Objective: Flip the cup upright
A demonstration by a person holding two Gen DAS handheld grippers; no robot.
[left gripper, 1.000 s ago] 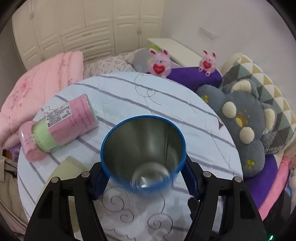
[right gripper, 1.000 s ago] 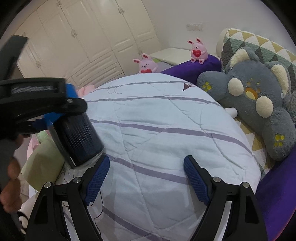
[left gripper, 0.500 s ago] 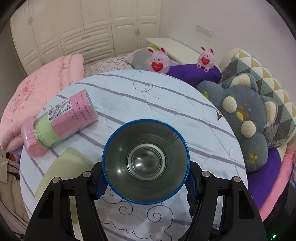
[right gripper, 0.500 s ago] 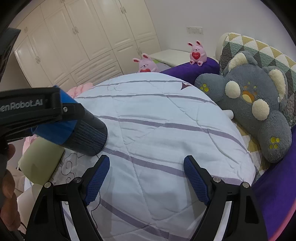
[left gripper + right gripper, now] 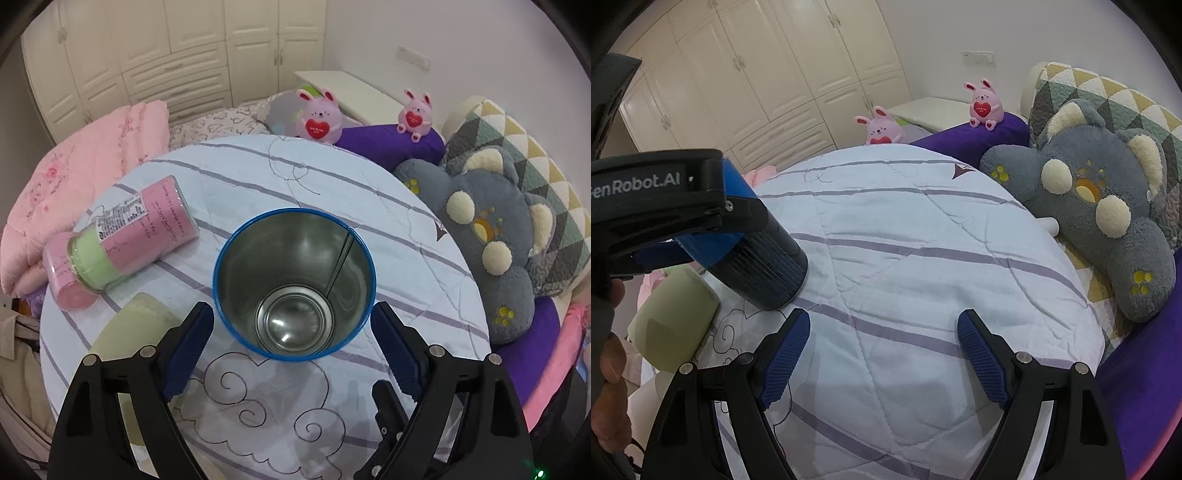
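Note:
A blue cup with a steel inside point(image 5: 294, 284) stands mouth up on the round table's white striped cloth point(image 5: 332, 206). My left gripper point(image 5: 293, 347) is open, its blue pads apart from the cup on both sides near its base. In the right wrist view the cup point(image 5: 764, 273) appears as a dark ribbed body at the left, tilted in the picture, with the left gripper's blue finger over it. My right gripper point(image 5: 882, 354) is open and empty over the cloth, to the right of the cup.
A pink and green canister point(image 5: 122, 240) lies on its side at the table's left. A pale green block point(image 5: 125, 332) lies near the left edge. A grey plush pillow point(image 5: 487, 236), purple cushion point(image 5: 391, 147) and pink blanket point(image 5: 85, 177) surround the table.
The cup has gone from tipped toward the camera to standing on the cloth. My left gripper's fingers have opened and come off its sides. The right gripper has barely moved.

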